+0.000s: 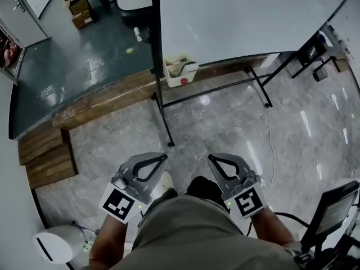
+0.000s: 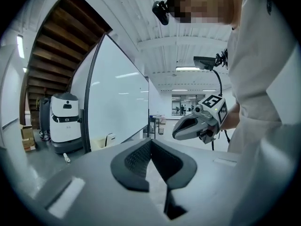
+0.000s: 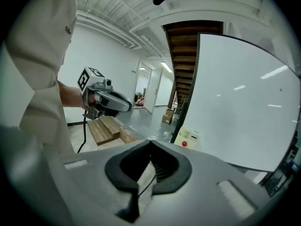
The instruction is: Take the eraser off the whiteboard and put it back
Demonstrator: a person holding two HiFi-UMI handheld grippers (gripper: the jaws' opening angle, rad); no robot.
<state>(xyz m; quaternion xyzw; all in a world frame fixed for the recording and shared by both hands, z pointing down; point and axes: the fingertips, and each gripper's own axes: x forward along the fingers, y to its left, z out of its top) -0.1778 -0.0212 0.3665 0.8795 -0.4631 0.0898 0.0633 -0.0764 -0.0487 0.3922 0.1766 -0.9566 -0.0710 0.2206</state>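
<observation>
At the whiteboard's [image 1: 247, 16] lower left corner hangs a cream box with a red dot, apparently the eraser [image 1: 180, 70]; its long axis follows the board's bottom edge. Well short of the whiteboard, left gripper [image 1: 163, 158] and right gripper [image 1: 212, 158] point toward it, jaws closed on nothing; the left seems marginally nearer.

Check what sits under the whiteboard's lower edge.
A cream compartmented holder with a red dot sits by the left post. Black stand legs and a wooden ledge lie below. The holder's contents cannot be made out.
</observation>
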